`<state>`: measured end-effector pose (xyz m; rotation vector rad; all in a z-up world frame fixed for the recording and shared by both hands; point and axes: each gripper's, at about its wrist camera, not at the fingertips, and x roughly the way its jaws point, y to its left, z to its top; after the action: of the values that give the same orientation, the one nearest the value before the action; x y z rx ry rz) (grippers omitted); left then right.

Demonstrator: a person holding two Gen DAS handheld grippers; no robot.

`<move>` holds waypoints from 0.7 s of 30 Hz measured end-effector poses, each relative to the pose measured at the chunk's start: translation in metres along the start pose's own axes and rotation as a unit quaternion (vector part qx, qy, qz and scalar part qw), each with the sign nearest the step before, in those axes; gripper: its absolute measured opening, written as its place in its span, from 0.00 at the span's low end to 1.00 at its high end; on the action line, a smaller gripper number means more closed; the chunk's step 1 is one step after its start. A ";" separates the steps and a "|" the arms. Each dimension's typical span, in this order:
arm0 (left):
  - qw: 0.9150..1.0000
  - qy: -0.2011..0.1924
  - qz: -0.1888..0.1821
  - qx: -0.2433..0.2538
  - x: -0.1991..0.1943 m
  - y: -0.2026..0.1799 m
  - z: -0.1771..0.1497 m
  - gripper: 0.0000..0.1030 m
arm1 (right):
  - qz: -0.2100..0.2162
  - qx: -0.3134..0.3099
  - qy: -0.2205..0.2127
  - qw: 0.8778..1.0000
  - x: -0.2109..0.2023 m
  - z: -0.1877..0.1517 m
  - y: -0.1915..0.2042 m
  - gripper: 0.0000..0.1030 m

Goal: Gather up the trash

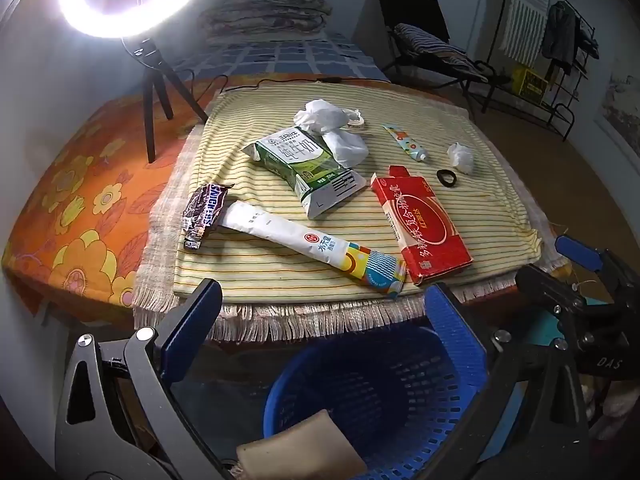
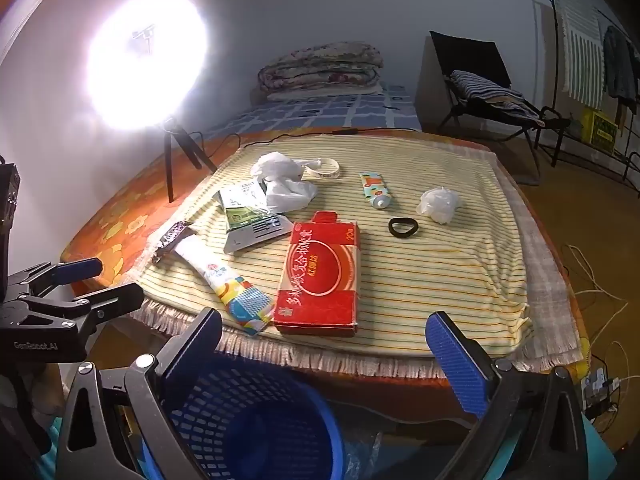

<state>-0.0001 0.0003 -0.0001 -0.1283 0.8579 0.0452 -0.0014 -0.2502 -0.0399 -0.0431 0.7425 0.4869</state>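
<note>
1. Both tongs empty. My left gripper (image 1: 320,308) has its jaws spread wide, nothing between them, hovering over the blue basket (image 1: 384,396). My right gripper (image 2: 324,336) is the same: wide open, holding nothing, near the table's near edge.
2. Trash sits on the striped cloth (image 1: 256,264). Near edge: red carton (image 1: 420,224) and long white sachet (image 1: 312,246), touching at their near ends. Left: crumpled Snickers wrapper (image 1: 202,210). Middle: flattened green milk carton (image 1: 306,170), with a white plastic bag (image 1: 332,128) on its far end. Right: paper wad (image 1: 460,157), small tube (image 1: 406,142), black hair tie (image 1: 446,178).
3. Handling, my guess: all light. Red carton looks stiff, grab across its short width. Sachet floppy, pinch mid-length. Wrapper and bag soft, crinkly, slippery; pinch a raised fold. Wad squashes easily.
4. Basket stands on the floor below the near edge; a tan pad-like thing (image 1: 296,452) shows by the rim, whether inside I can't tell. No table trash visible in it.
</note>
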 end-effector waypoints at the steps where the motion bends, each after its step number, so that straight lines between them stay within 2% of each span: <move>1: 1.000 0.000 0.000 0.000 0.000 0.000 0.000 1.00 | 0.000 0.000 -0.003 1.000 0.000 0.000 0.000 1.00; 10: 1.000 0.006 -0.001 0.002 0.003 0.001 -0.001 1.00 | 0.000 0.004 0.000 1.000 -0.003 0.003 0.013 1.00; 21: 1.000 0.008 0.006 0.006 0.005 -0.002 -0.002 1.00 | 0.017 0.021 0.004 1.000 -0.003 0.002 0.004 1.00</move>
<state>0.0023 -0.0021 -0.0053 -0.1123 0.8749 0.0507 -0.0037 -0.2476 -0.0354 0.0078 0.7615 0.5030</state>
